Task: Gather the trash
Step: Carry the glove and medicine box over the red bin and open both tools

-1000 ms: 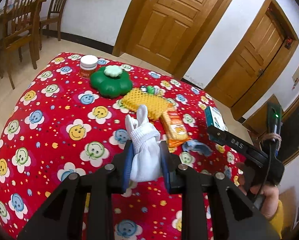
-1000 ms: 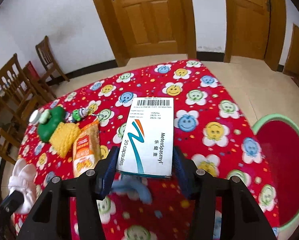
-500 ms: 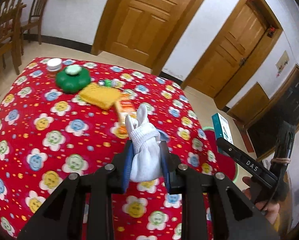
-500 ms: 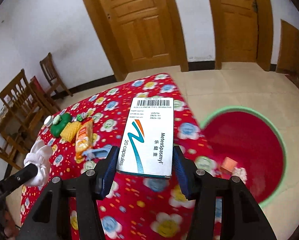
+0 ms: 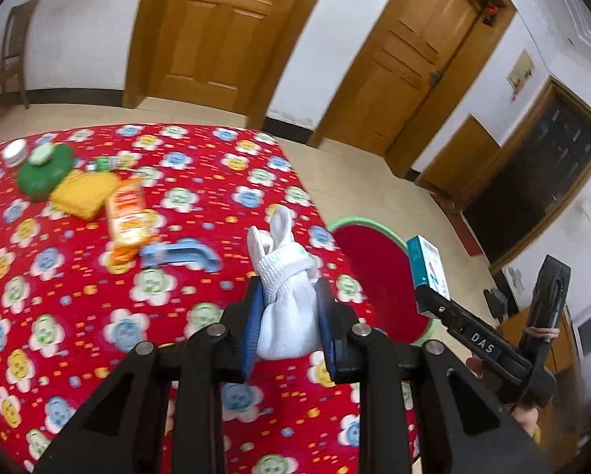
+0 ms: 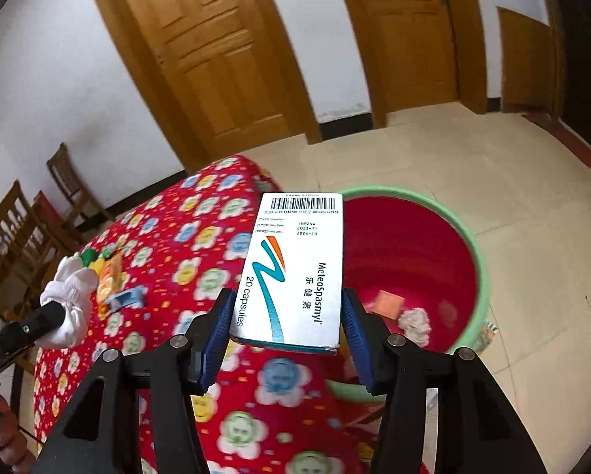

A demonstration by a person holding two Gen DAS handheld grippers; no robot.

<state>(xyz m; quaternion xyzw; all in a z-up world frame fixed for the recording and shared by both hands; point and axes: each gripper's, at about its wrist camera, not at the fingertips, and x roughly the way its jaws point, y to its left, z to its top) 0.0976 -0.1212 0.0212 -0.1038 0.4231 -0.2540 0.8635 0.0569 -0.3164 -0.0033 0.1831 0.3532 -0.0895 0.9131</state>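
Note:
My left gripper (image 5: 288,316) is shut on a rolled white sock (image 5: 285,296), held above the right edge of the red flowered table (image 5: 98,316). My right gripper (image 6: 287,328) is shut on a white and teal medicine box (image 6: 295,268), which hangs over the table's edge beside a red basin with a green rim (image 6: 479,252) on the floor. That basin (image 5: 368,252) holds an orange scrap (image 6: 386,304) and a crumpled wad (image 6: 414,324). In the left wrist view the medicine box (image 5: 430,272) shows at the right, in the right gripper (image 5: 433,296).
On the table lie an orange snack packet (image 5: 127,217), a yellow sponge (image 5: 82,195), a green flower-shaped container (image 5: 44,173), a white jar (image 5: 14,152) and a blue plastic piece (image 5: 181,254). Wooden doors line the far wall. Chairs (image 6: 23,237) stand beyond the table.
Both grippers have swung right across the table toward its edge, still holding the sock and the box. The basin has come into full view under the box.

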